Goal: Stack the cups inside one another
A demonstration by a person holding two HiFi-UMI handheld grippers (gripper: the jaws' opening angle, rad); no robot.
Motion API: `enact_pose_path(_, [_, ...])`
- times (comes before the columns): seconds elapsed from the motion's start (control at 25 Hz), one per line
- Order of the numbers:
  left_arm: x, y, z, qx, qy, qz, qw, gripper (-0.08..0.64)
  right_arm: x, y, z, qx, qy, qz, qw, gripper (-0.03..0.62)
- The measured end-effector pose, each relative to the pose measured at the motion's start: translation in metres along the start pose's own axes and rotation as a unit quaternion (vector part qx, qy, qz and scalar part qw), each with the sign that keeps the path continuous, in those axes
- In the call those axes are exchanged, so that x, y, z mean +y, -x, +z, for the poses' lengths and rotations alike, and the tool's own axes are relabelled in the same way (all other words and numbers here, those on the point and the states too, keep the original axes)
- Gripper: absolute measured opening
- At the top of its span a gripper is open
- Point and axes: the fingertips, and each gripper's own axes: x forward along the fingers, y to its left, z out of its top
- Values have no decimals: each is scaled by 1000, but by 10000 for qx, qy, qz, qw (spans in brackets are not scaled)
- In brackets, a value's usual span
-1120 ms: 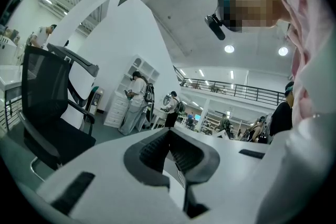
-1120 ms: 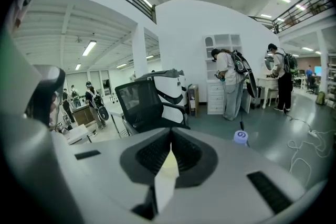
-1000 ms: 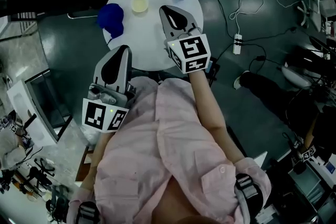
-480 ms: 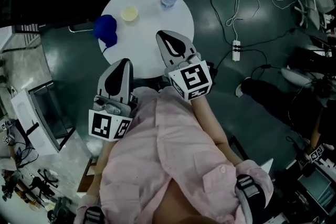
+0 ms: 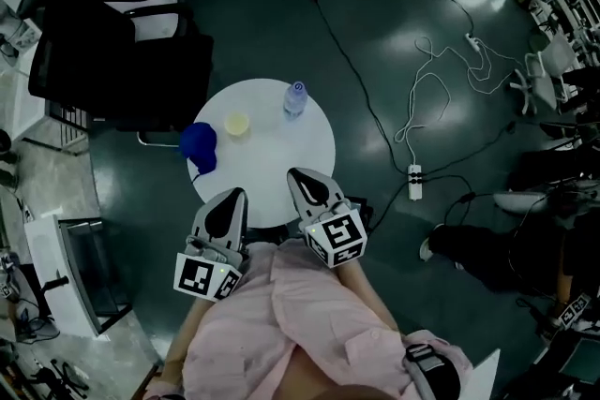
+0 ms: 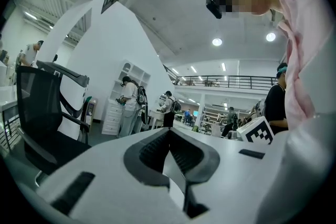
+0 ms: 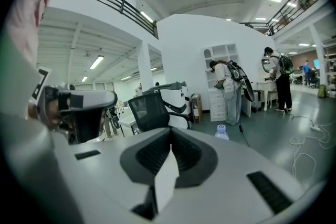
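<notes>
Two cups at least on the worktop (image 5: pixel 281 145): blue cup (image 5: pixel 199 146) at its left edge, yellow cup (image 5: pixel 237 124) further in, bottle (image 5: pixel 294 98) at its far side. Left tool (image 5: pixel 232 200) and right tool (image 5: pixel 302 178) hang at worktop's near edge, jaws pressed together, nothing held, probably staged before reaching. Blue cup too small to tell if single or nested.
</notes>
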Motion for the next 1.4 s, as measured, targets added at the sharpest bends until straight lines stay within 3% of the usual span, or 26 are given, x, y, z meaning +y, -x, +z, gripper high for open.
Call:
enact_pose_path(0.16, [3,-4,21,-214,-40,206,9996,18,-3,12,16,-114,54,4,9999,31])
enact_pose_path(0.48, [-18,-23,29,-224,-208,140,9994,18,1,19,25,-130,377,222,9990,31])
enact_pose_path(0.64, [-24,-27,27,-132,38,7,9999,18,-7,28,20,-187,231,57,9995,32])
enact_pose_path(0.92, [-3,1,36,-210,-507,274,9981,18,15,17,6,-311,-118,290,9990,32])
enact_pose_path(1.12, [-12,0,28,-41,-492,208,9986,18,16,26,4,-518,-375,465,9969,32])
enact_pose_path(1.4, [-8,-4,23,69,-331,147,9993,18,24,23,4,-512,-342,555,9966,32])
